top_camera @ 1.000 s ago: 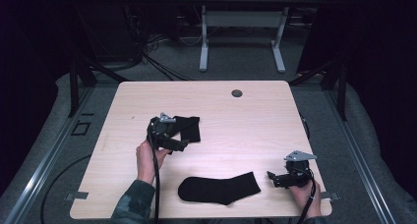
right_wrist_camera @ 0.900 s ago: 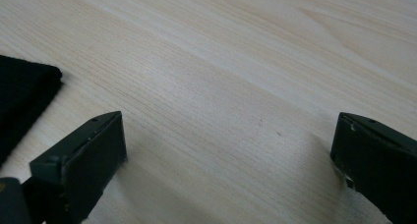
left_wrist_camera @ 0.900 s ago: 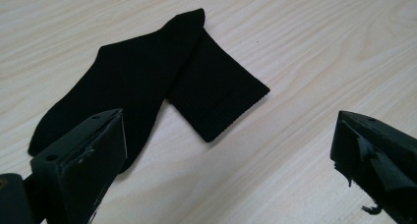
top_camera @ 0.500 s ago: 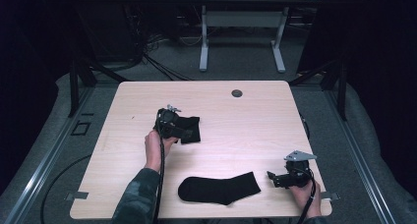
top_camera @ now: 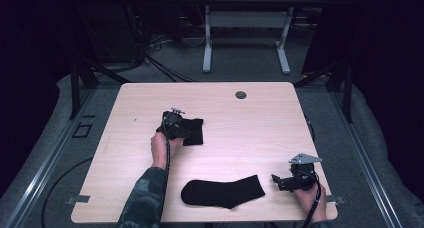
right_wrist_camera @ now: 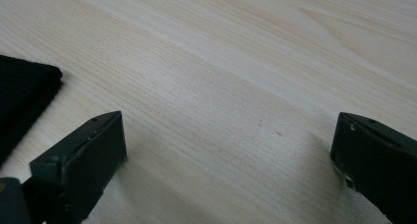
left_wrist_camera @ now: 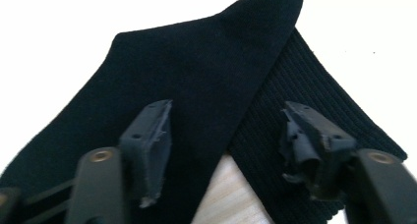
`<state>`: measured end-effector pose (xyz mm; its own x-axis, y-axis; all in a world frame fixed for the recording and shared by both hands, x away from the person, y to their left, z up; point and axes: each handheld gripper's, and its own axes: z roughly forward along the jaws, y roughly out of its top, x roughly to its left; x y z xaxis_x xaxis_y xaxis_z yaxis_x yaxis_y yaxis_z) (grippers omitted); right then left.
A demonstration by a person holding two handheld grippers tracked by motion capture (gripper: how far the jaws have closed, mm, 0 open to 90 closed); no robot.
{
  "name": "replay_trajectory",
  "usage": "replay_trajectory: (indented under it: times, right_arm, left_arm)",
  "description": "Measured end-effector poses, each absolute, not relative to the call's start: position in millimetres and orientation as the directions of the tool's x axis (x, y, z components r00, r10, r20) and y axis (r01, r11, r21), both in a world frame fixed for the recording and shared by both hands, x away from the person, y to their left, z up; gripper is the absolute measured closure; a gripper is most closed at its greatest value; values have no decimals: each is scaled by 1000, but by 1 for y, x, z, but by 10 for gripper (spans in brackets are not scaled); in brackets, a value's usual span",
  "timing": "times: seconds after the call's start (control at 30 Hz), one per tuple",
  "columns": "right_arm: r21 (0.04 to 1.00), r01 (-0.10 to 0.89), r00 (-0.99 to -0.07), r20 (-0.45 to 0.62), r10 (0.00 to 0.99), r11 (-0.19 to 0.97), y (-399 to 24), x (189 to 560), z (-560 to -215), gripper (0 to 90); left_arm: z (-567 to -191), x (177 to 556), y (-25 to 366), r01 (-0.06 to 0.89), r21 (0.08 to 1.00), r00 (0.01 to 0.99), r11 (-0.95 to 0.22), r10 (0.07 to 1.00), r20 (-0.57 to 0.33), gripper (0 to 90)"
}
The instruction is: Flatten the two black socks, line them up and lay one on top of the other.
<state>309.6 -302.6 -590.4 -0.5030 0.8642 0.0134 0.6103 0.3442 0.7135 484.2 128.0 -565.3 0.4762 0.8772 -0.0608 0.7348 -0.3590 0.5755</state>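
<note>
— What do I have on my feed apart from the work itself?

— A pale wooden table (top_camera: 240,138) with rounded corners, and a small dark round disc (top_camera: 241,94) set near its far edge. Behind it, I see a white desk frame (top_camera: 245,43) standing on grey carpet (top_camera: 165,70), with black cables (top_camera: 150,50) trailing across the floor at the far left.

Two black socks (top_camera: 192,132) (top_camera: 223,192), two grippers (top_camera: 172,129) (top_camera: 280,182), one table (top_camera: 260,128), one round grommet (top_camera: 241,94).

Wooden table (top_camera: 260,133) on grey carpet (top_camera: 240,68) (dim room behind).
</note>
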Motion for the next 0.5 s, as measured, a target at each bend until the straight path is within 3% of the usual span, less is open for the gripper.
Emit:
replay_trajectory:
  times: [0.27,0.5]
  right_arm:
    - [714,610,-502,14,865,343,-303,309,-590,3]
    - [712,610,-504,10,864,348,-303,309,-590,3]
  left_arm:
    - [-566,476,132,716,601,465,-355,885,-32,775]
    - [-563,474,132,721,603,456,-341,889,-42,834]
